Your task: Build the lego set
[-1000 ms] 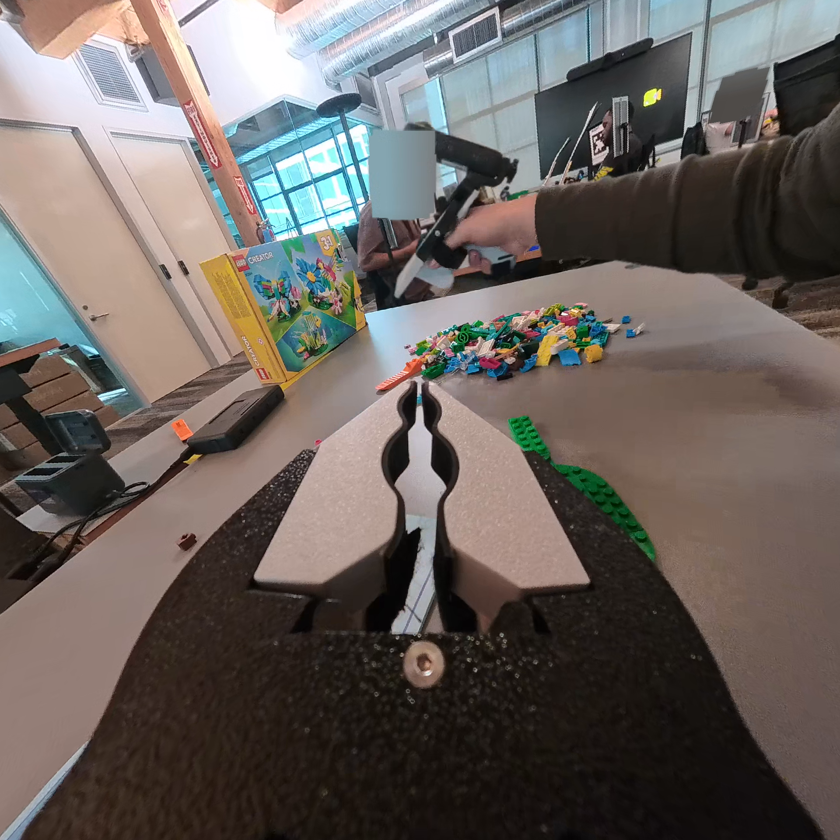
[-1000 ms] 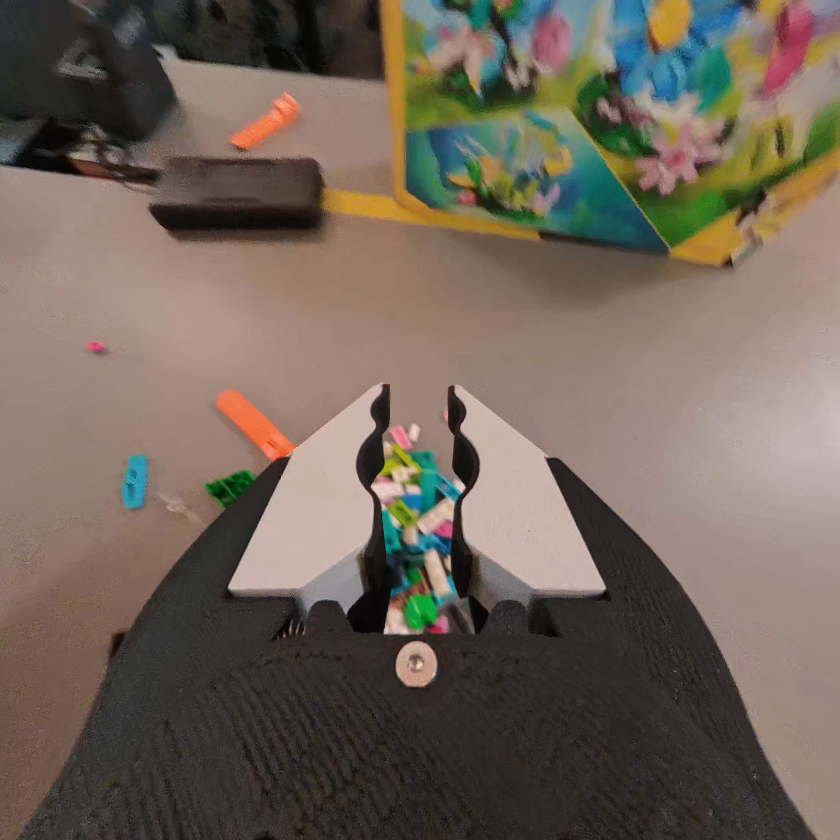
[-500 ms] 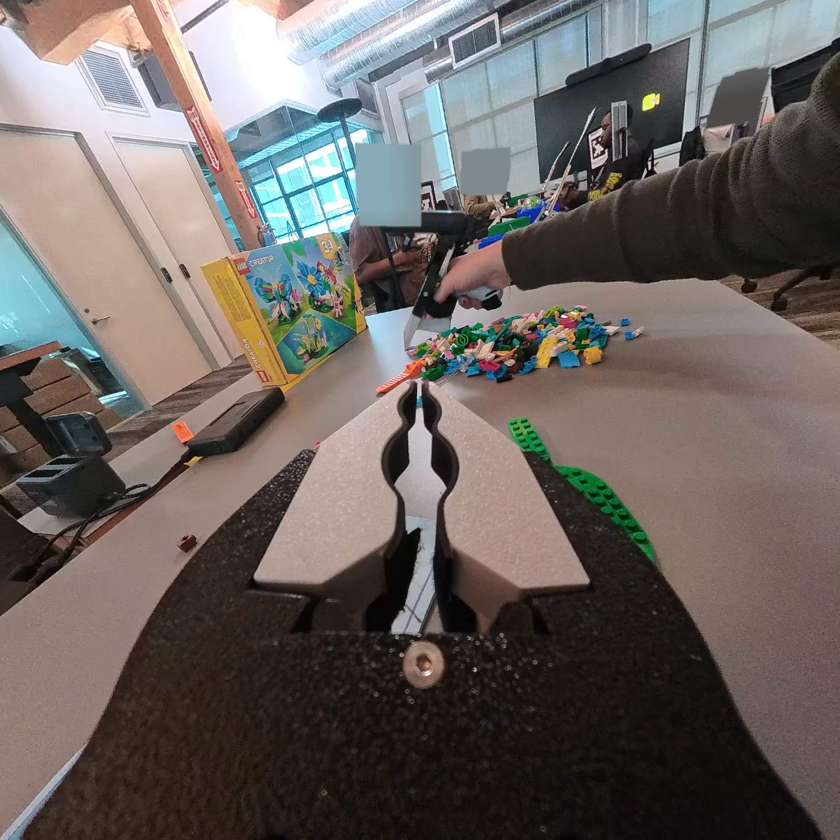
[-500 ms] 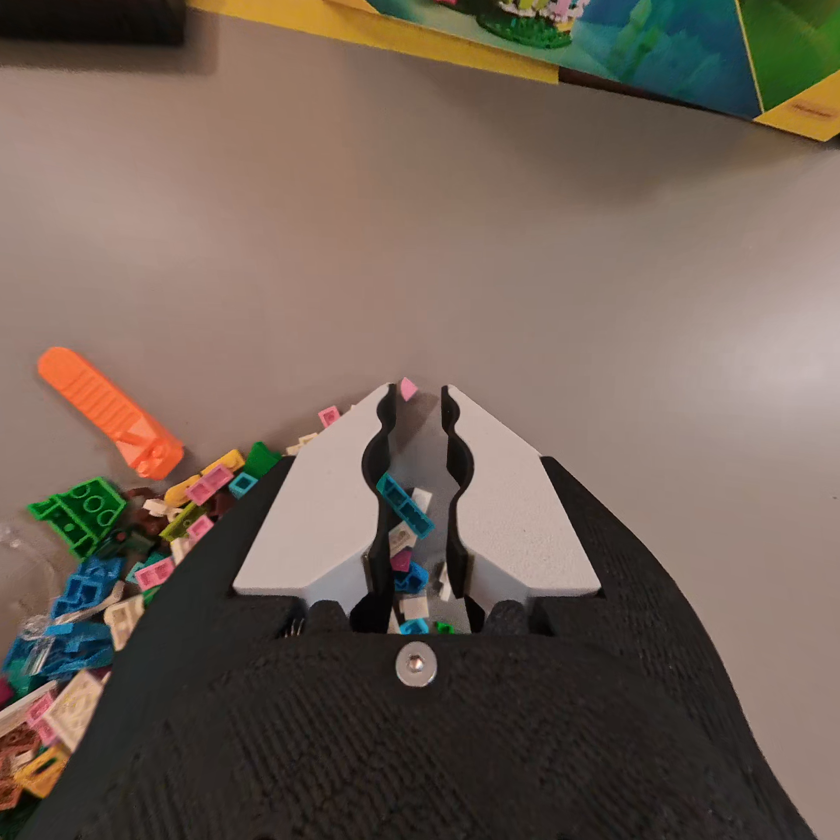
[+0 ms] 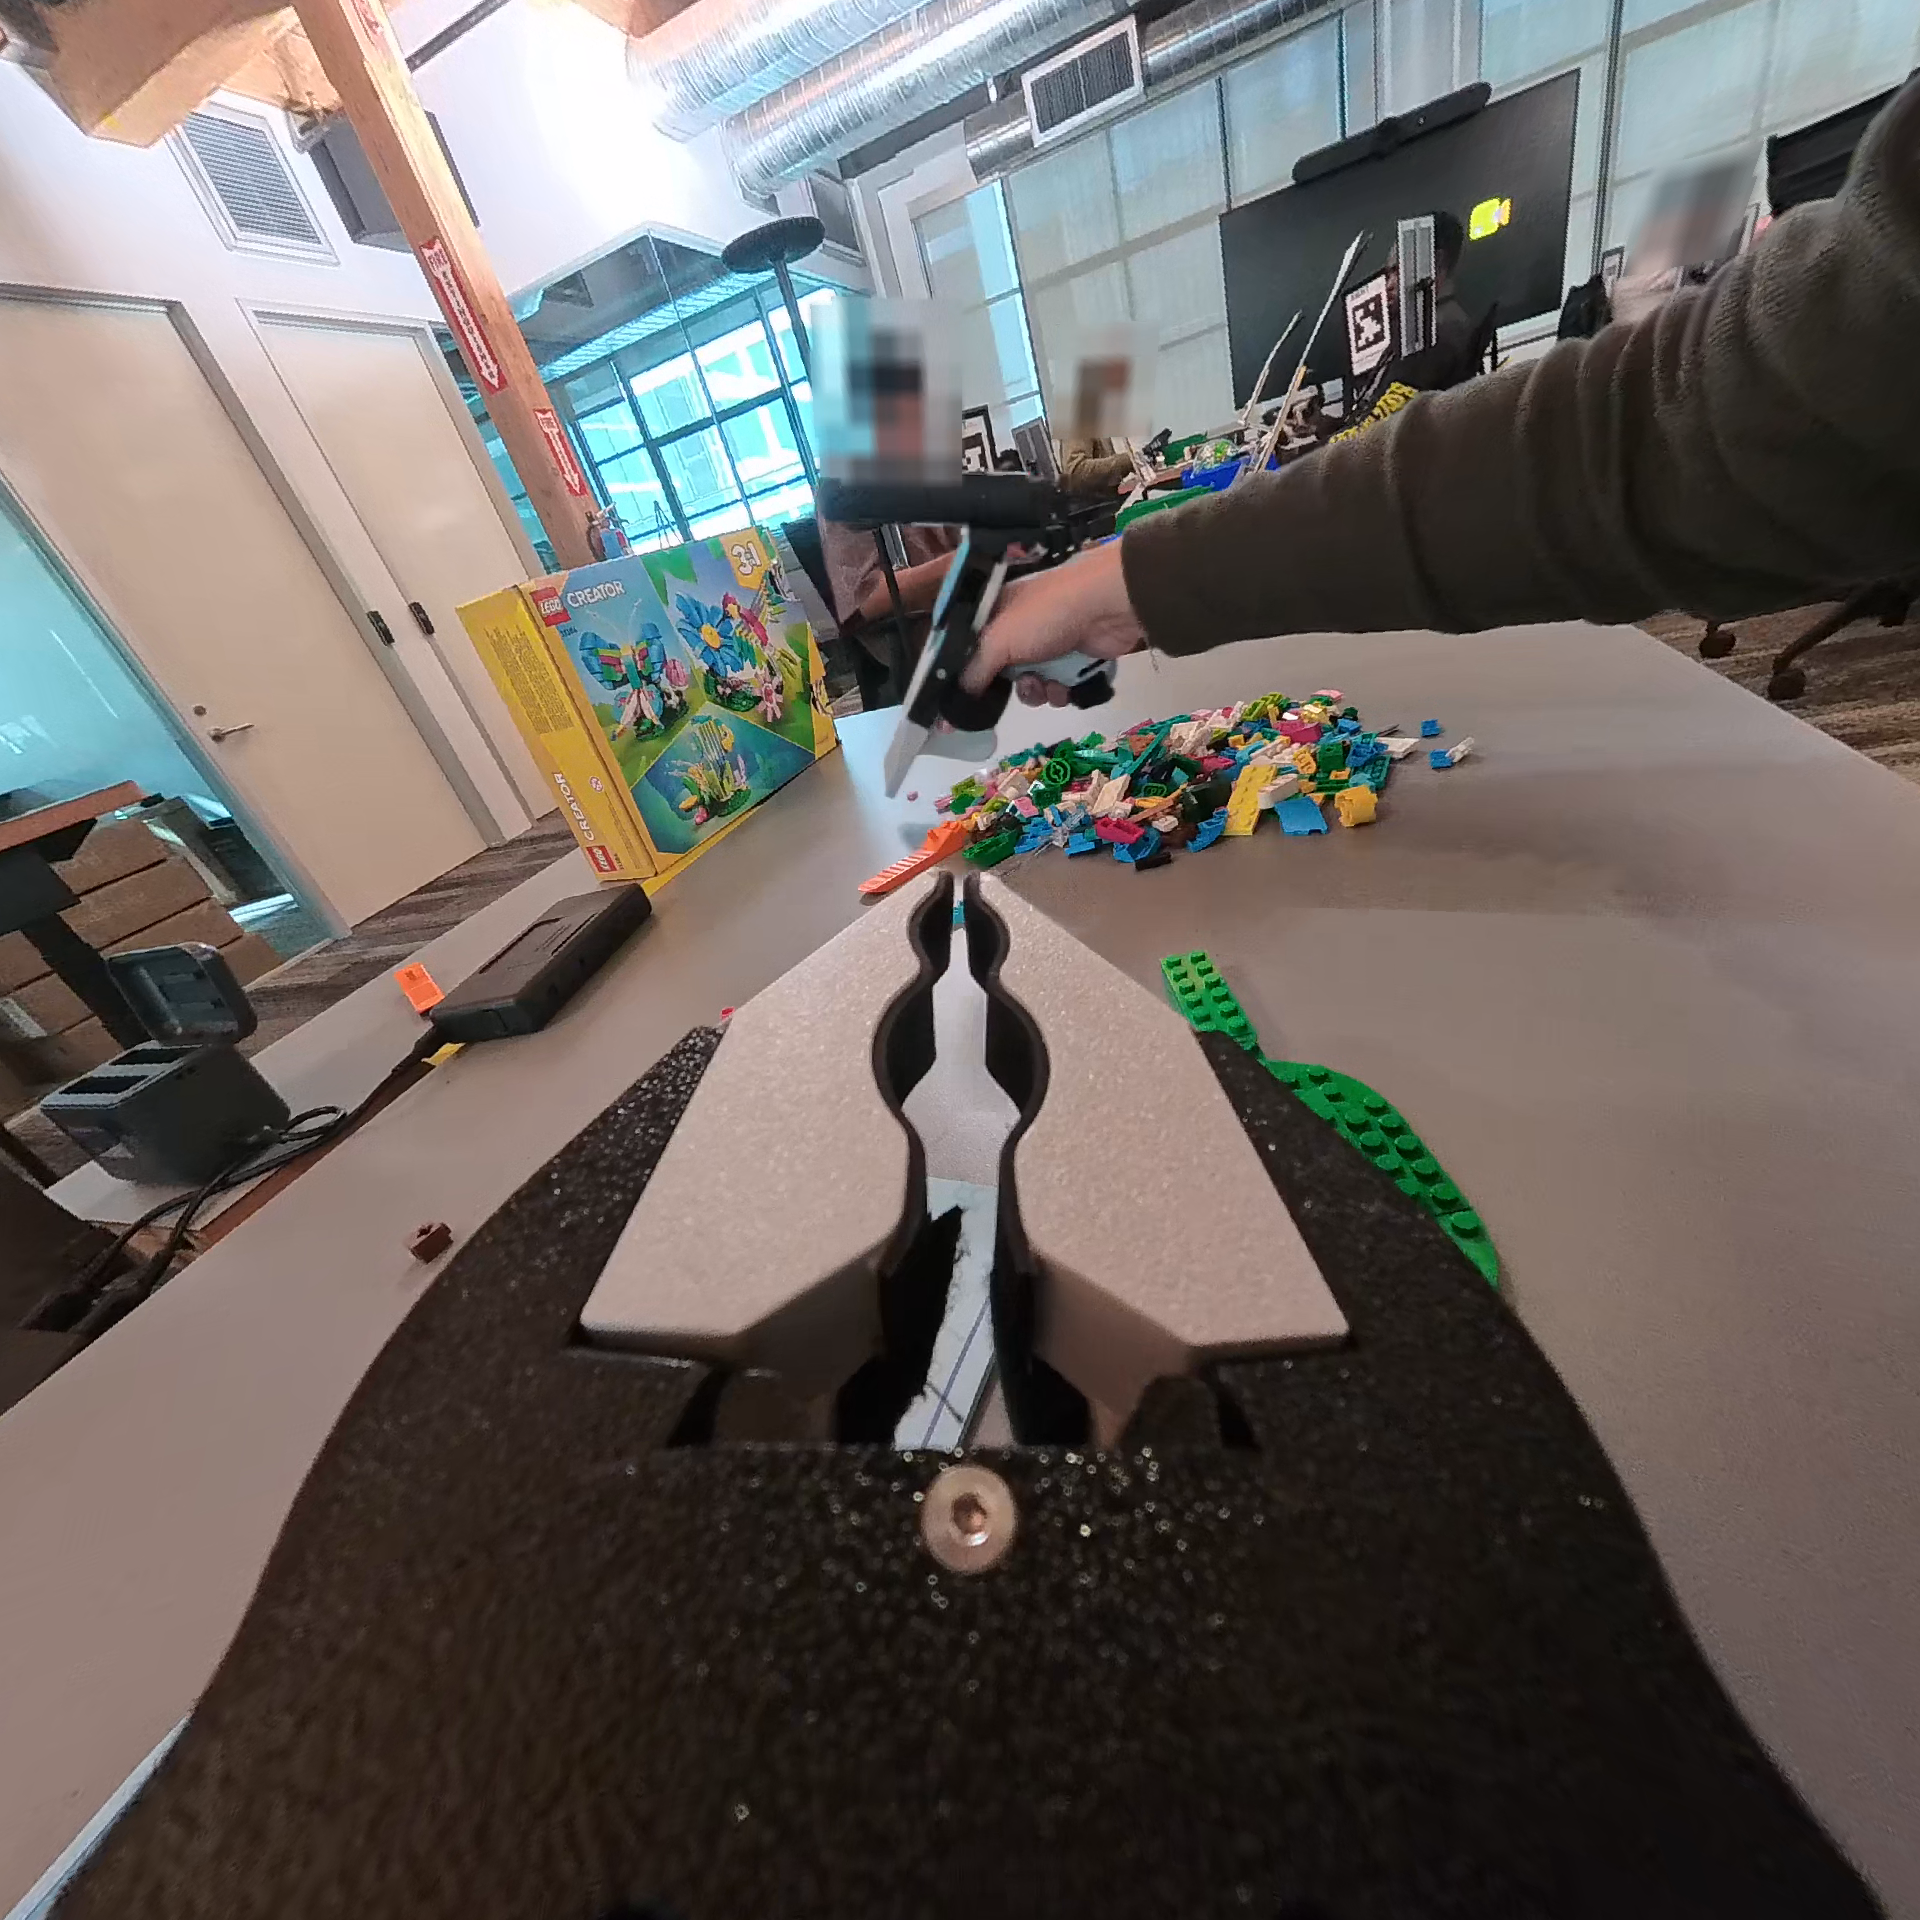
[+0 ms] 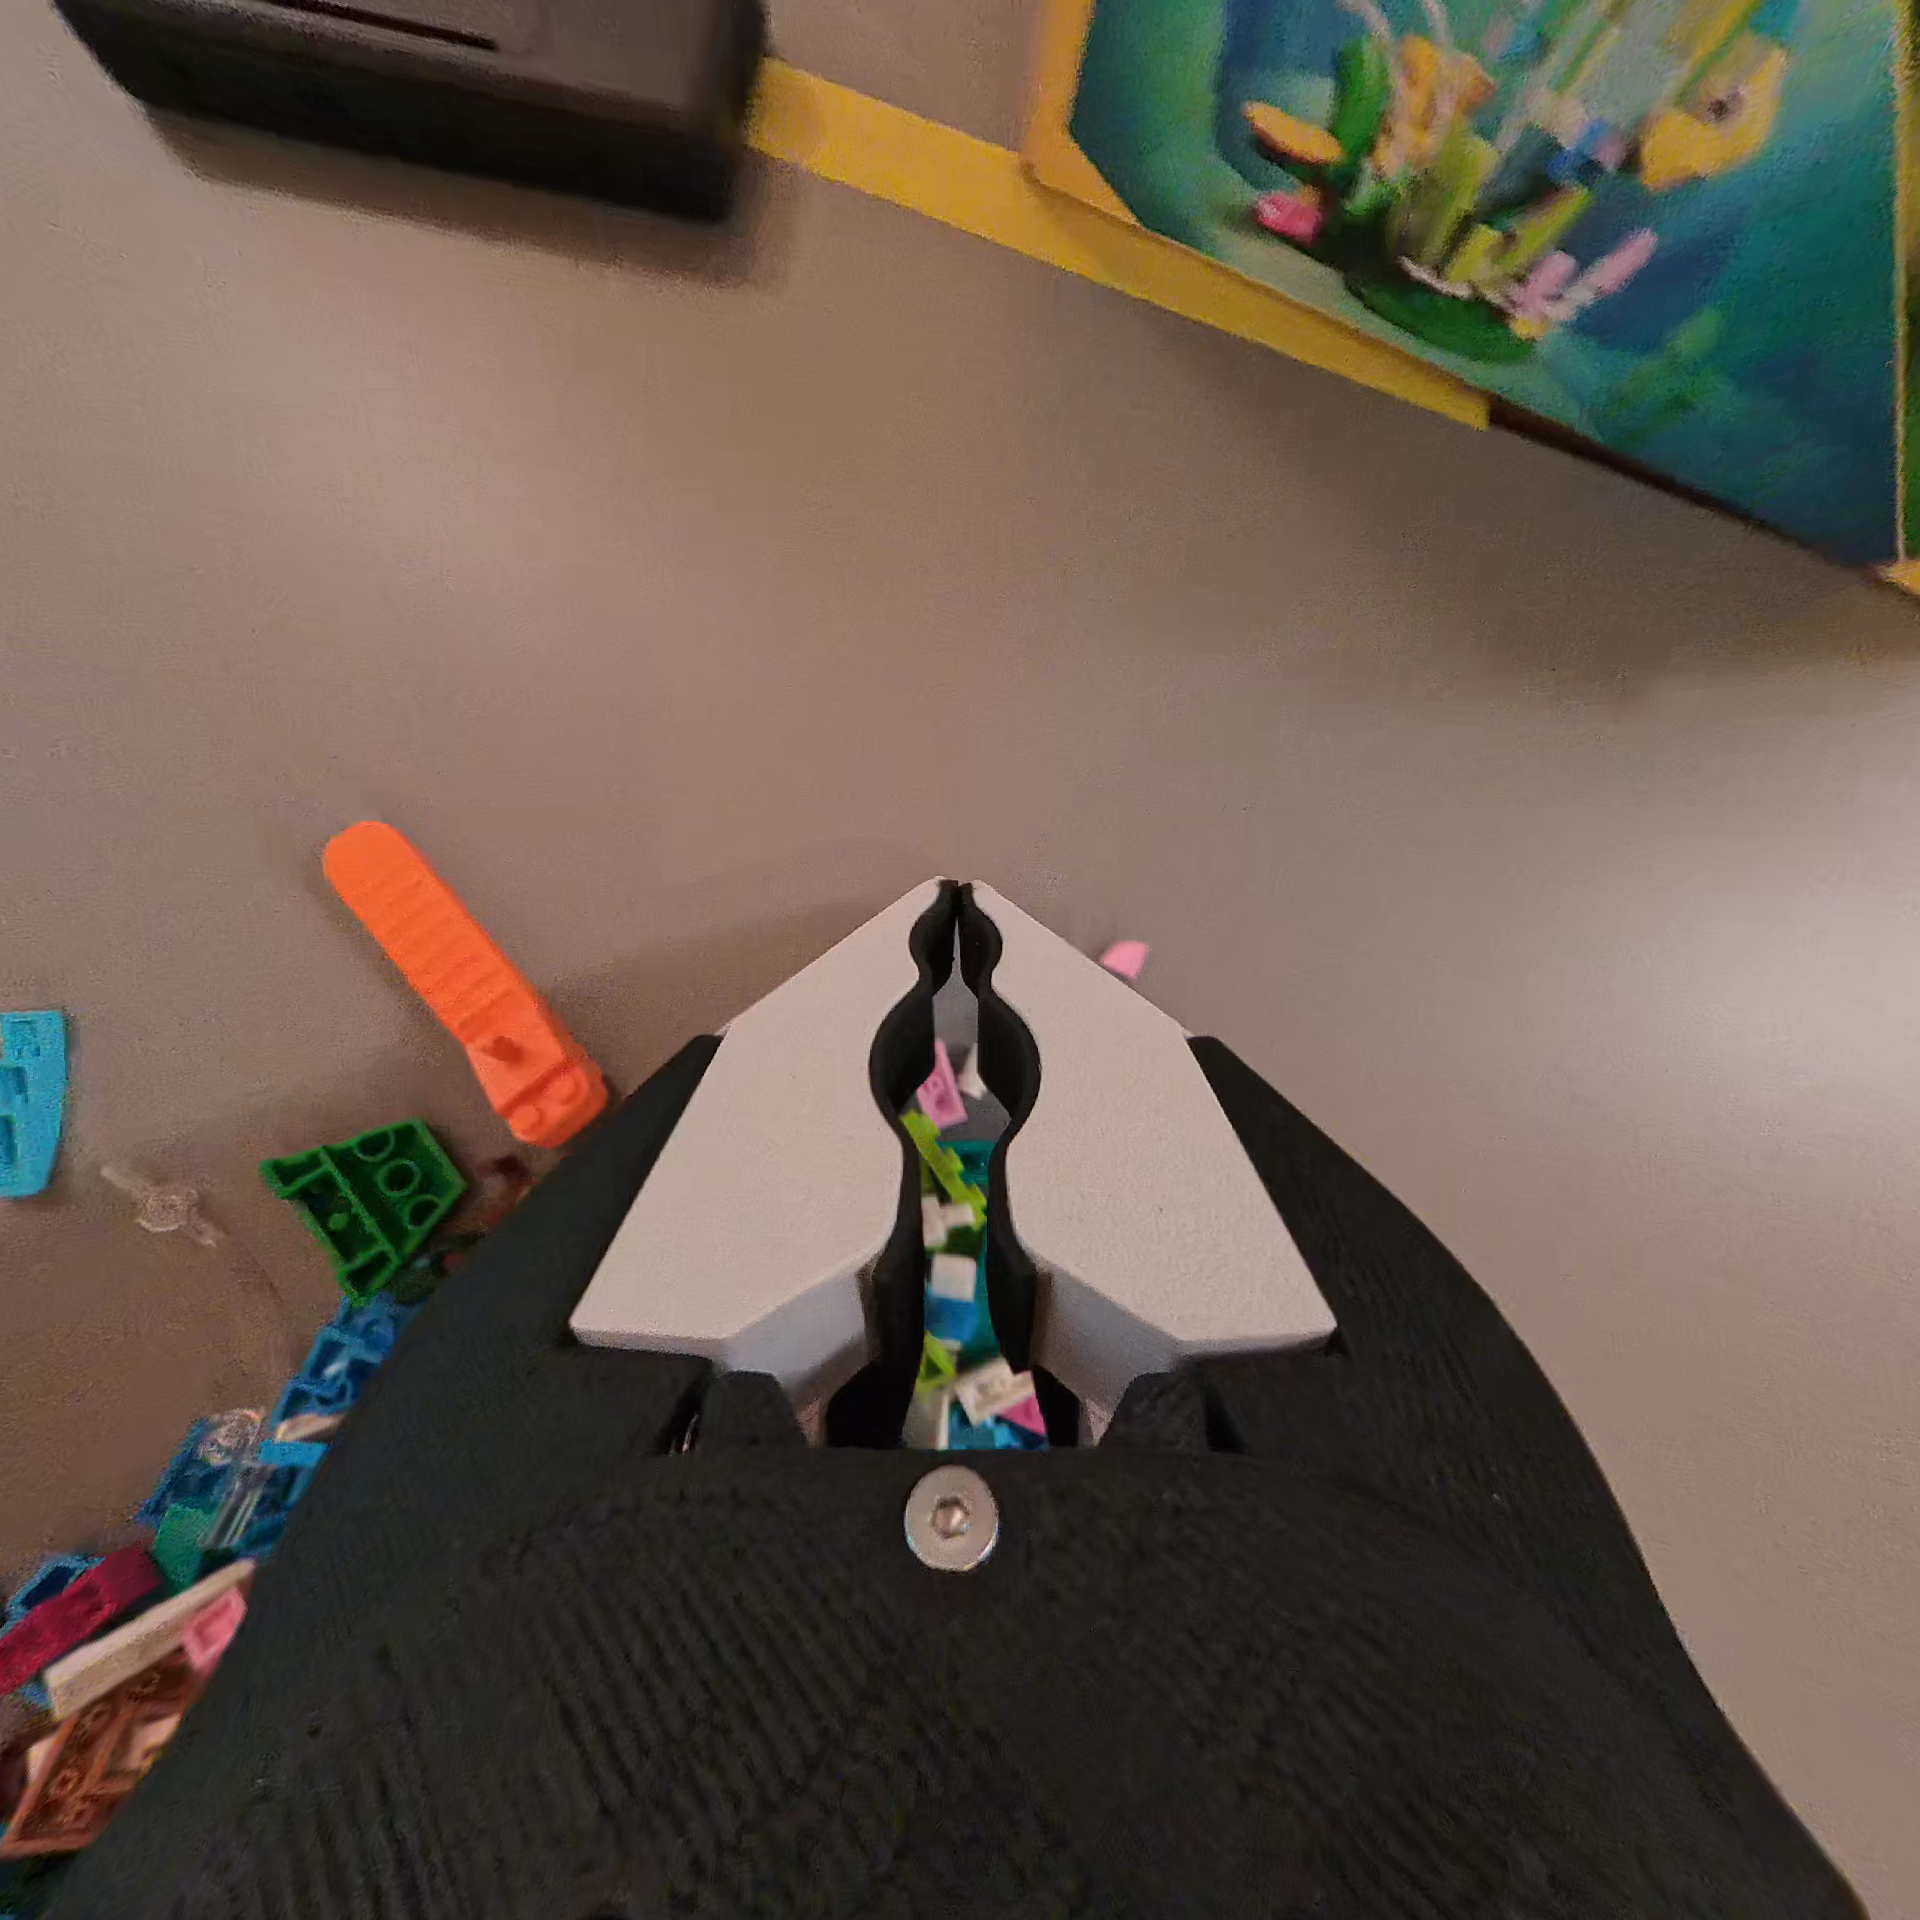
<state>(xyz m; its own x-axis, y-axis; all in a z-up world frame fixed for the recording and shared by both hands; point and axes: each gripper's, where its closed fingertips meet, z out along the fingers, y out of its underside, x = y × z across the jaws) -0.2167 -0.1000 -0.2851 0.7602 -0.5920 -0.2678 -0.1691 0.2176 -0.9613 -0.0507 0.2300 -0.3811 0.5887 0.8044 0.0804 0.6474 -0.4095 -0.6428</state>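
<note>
Since half a second ago the right gripper [image 6: 954,902] has closed: its fingers [image 6: 821,1143], then parted over a loose pink piece, now meet at the tips, and a small pink piece [image 6: 1124,958] lies just right of them on the tabletop [image 6: 1351,831]; whether anything is pinched between the tips cannot be told, since the right wrist view is blurred. Around this runs an open office, with pale doors at the left of the left wrist view and glass partitions behind. On the grey tabletop the yellow set box [image 5: 665,696] stands upright left of centre, likely kept as a picture reference. Right of it sprawls the pile of loose bricks [image 5: 1174,779], over whose near-left edge the right gripper [image 5: 902,753] is angled down, a sleeved arm [image 5: 1507,499] reaching in from the right. Lower, the left gripper [image 5: 958,896] rests low, fingers nearly closed and apparently empty, beside the green plates [image 5: 1340,1101], probably waiting to steady that base. An orange brick separator [image 6: 457,982] lies left of the right fingers.
</note>
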